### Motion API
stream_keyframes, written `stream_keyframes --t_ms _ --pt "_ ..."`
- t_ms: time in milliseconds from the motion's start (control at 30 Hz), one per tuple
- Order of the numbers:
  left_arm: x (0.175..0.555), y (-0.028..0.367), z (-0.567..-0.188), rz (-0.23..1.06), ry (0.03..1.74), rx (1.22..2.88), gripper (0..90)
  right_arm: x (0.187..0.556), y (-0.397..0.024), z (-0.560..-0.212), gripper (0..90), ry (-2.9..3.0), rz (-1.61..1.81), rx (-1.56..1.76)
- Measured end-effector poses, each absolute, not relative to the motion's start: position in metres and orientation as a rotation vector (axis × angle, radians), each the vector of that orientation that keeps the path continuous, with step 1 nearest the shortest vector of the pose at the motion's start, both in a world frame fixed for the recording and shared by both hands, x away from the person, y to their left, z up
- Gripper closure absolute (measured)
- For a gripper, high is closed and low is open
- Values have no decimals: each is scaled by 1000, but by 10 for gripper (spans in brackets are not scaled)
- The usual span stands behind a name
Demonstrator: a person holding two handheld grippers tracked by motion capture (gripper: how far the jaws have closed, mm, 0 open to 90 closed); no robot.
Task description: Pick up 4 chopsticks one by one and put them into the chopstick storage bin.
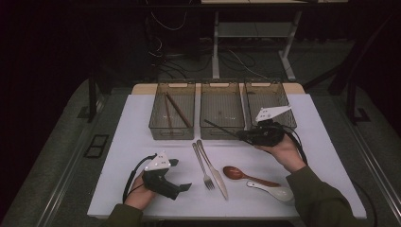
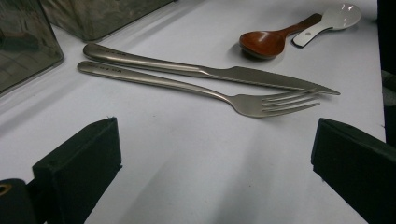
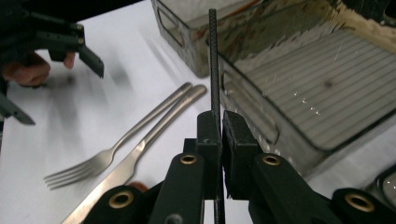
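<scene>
Right gripper (image 1: 243,135): jaws closed tight on a thin black textured chopstick (image 1: 222,129), pinched near one end. The stick juts out to the left, raised off the white tabletop (image 1: 123,142), in front of the near wall of the middle clear smoky plastic bin (image 1: 222,109).

Left gripper (image 1: 182,175): jaws spread wide, nothing between them, resting at the near left of the table.

Left clear plastic bin (image 1: 172,111): holds two brown wooden chopsticks (image 1: 178,110) lying slantwise. Right clear plastic bin (image 1: 270,101): far right, behind the right hand.

Loose on the table: steel fork (image 1: 203,166) and steel table knife (image 1: 213,170) side by side at centre; dark red-brown wooden spoon (image 1: 246,175) and white ceramic soup spoon (image 1: 272,189) at the near right.

Risks, as judged:
- The grip sits at the stick's end, so the long free length may pivot or droop between the pads.
- The tip may strike the bin's near rim if it is carried forward too low, twisting the stick loose.
- A high release may let the stick bounce out or settle across a rim.
- A drop here would land it on the fork and knife handles.
</scene>
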State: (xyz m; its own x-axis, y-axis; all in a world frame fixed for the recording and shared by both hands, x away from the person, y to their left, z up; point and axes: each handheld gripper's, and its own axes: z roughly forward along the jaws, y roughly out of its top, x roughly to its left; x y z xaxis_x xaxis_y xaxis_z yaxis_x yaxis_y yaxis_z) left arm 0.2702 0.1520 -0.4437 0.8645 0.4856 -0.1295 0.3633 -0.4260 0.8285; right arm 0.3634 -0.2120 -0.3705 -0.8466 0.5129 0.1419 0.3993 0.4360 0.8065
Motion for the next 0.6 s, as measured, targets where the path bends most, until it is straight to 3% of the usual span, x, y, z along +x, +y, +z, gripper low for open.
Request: stream_keyframes --t_ms 600 --pt "272 152 -443 150 627 2047 4 414 -163 -344 858 2521 1349 864"
